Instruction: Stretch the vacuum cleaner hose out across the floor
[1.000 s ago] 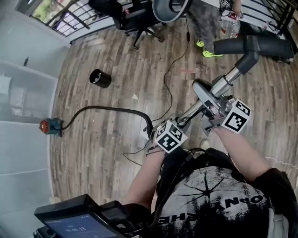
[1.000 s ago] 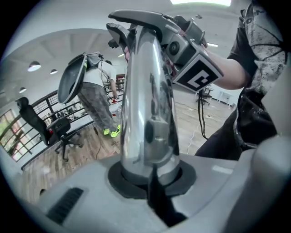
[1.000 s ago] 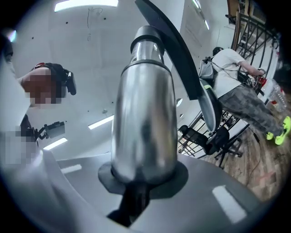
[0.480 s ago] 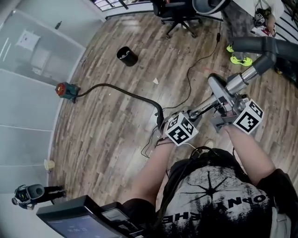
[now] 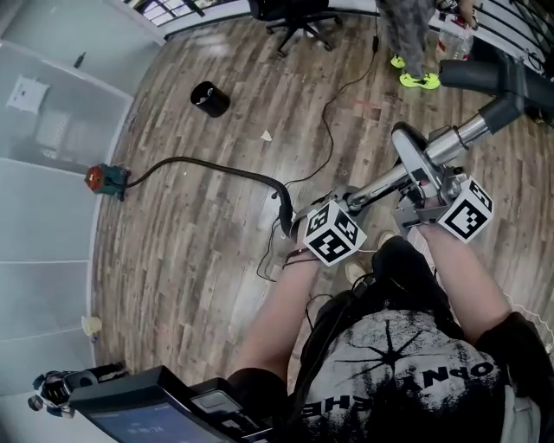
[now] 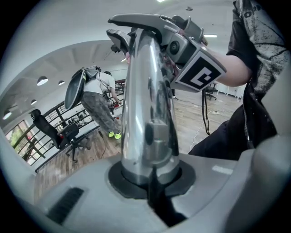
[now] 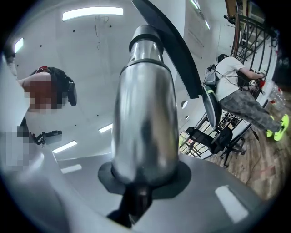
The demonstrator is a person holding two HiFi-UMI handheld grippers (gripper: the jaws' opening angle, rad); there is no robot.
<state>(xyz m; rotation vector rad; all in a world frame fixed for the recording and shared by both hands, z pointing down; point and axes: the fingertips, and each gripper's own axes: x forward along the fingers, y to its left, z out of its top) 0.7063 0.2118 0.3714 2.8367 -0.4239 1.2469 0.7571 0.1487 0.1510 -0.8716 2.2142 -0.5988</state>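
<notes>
Bright, even indoor light w/ ceiling strips; strong fisheye warp at edges; close metal tube reflective, slightly soft.

On the floor, the hose (image 5: 208,166) runs from the metal tube (image 5: 391,182), clamped at centre in the left gripper (image 5: 348,208) and right gripper (image 5: 426,189), to a small unit (image 5: 104,180) by the wall at 9 o'clock, with a bin (image 5: 209,99) at 11 and an office chair (image 5: 294,16) at 12.

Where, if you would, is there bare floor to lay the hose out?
Bare wood floor lies between the black vacuum hose and the pale wall panels. Beyond the hose, the black cylindrical bin, thin black cable and black office chair crowd it.
</notes>
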